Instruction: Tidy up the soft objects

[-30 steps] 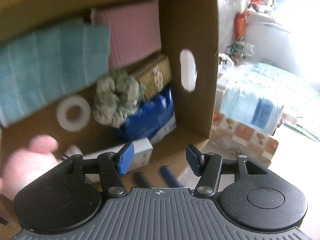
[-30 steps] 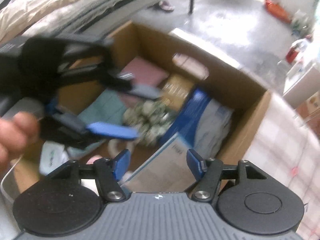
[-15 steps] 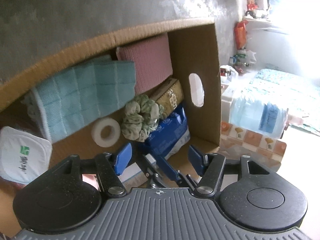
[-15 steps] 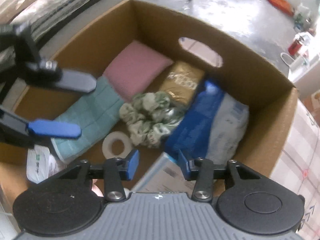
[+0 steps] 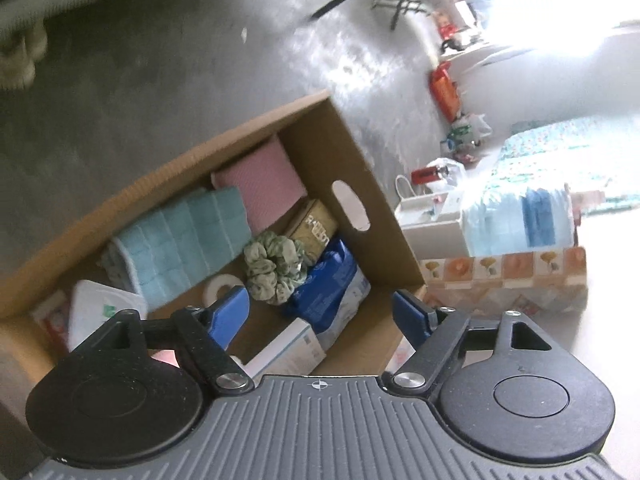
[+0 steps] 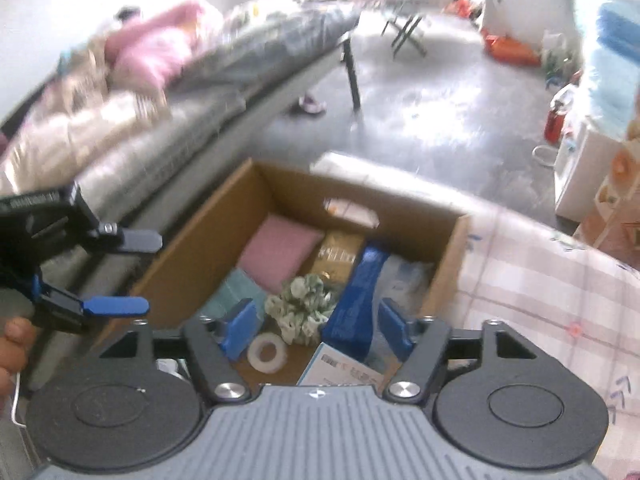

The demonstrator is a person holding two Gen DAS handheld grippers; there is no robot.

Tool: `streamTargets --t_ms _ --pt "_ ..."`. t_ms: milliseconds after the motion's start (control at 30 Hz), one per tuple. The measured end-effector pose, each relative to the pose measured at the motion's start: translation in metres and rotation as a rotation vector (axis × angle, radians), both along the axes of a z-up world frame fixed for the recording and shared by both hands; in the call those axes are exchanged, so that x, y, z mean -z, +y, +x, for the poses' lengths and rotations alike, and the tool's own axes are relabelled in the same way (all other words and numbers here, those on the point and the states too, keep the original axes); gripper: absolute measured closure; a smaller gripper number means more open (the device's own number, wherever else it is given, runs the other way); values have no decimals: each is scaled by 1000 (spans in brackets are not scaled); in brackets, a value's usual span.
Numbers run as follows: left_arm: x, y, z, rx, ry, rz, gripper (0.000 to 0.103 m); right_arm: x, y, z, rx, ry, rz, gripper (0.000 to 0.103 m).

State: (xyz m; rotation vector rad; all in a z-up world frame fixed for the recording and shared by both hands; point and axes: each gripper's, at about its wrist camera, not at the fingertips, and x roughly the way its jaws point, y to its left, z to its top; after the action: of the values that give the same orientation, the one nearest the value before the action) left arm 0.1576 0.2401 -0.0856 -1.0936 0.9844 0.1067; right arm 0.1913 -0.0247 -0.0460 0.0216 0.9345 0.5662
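Soft things, teal towel (image 5: 188,240), pink cloth (image 5: 260,180) and scrunchie (image 5: 276,266), lie in the cardboard box (image 5: 348,168). Both tongs, left (image 5: 320,312) and right (image 6: 312,328), hang above it, spreading, empty. Likely between steps; next calls for choosing another soft item.

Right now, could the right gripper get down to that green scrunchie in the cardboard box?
Probably yes. The scrunchie lies on top in the open box, nothing covering it. The right gripper is above it, jaws opening and empty, and the left gripper is off to the side.
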Motion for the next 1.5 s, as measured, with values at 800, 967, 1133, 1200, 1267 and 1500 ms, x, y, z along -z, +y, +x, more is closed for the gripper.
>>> streamTargets --t_ms 800,967,1133,1200,1267,1500 --pt "-107 -173 -129 312 107 913 1 -61 -116 -186 354 -58 -176 0" --pt "-100 -198 -128 401 107 977 1 -58 -122 -196 416 -70 -233 0" --pt "-98 -204 -130 433 124 955 1 -55 -126 -202 514 -18 -240 0" --pt "-92 -205 -129 477 138 956 1 -55 -124 -204 540 -5 -249 0" --pt "-85 -205 -128 515 173 941 2 -53 -120 -206 539 12 -259 0" --pt "-68 -197 -131 572 295 905 2 -39 -108 -201 508 118 -289 0"
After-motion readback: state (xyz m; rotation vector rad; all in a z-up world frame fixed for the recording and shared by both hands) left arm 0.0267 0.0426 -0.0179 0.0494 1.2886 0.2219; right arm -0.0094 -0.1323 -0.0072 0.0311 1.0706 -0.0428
